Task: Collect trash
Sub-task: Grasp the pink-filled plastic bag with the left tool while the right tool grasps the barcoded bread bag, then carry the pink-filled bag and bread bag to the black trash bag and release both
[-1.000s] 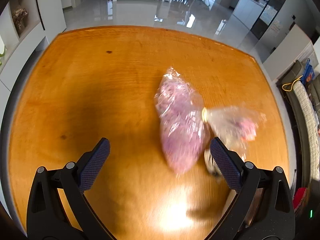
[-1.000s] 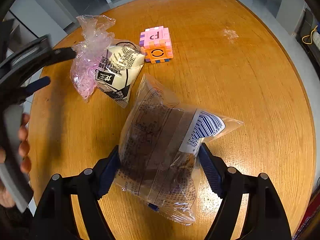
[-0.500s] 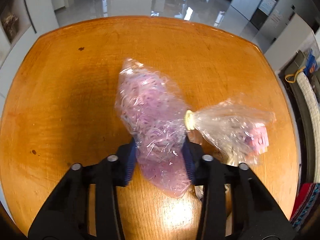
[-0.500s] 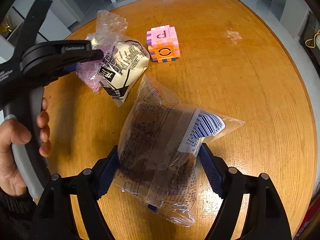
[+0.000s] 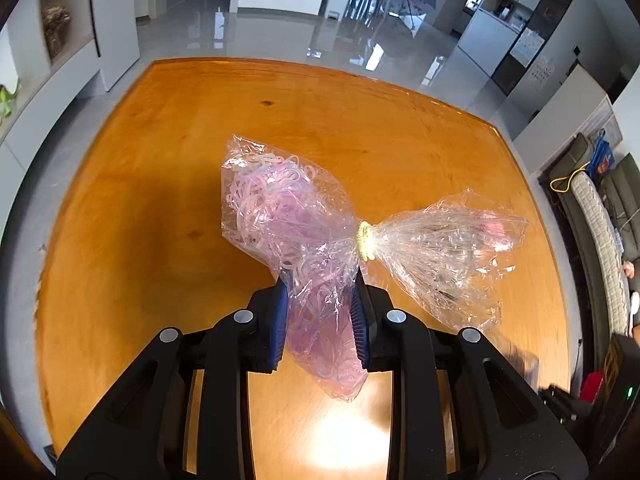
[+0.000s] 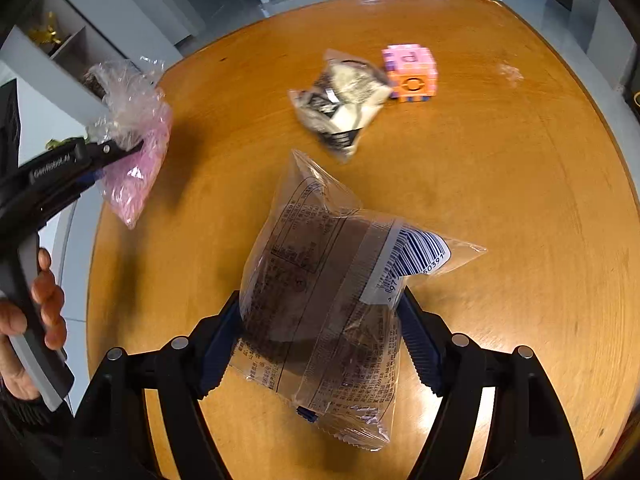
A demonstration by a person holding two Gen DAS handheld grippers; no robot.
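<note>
My left gripper (image 5: 320, 316) is shut on a clear bag of pink shreds (image 5: 288, 224), tied with a yellow band, and holds it above the round wooden table (image 5: 120, 208). In the right wrist view the same bag (image 6: 136, 152) hangs at the table's left edge in the left gripper (image 6: 120, 148). My right gripper (image 6: 320, 340) is shut on a clear snack wrapper with a barcode (image 6: 320, 280), held above the table. A crumpled white and black wrapper (image 6: 344, 104) lies on the table farther back.
A pink and orange foam cube (image 6: 412, 74) sits beside the crumpled wrapper. A person's hand (image 6: 36, 312) holds the left gripper's handle. A sofa (image 5: 600, 240) stands to the right of the table, shelves to the left.
My left gripper closed on the pink bag and lifted it off the table toward the left. The white and black wrapper that lay against it stays behind. The right gripper kept its wrapper.
</note>
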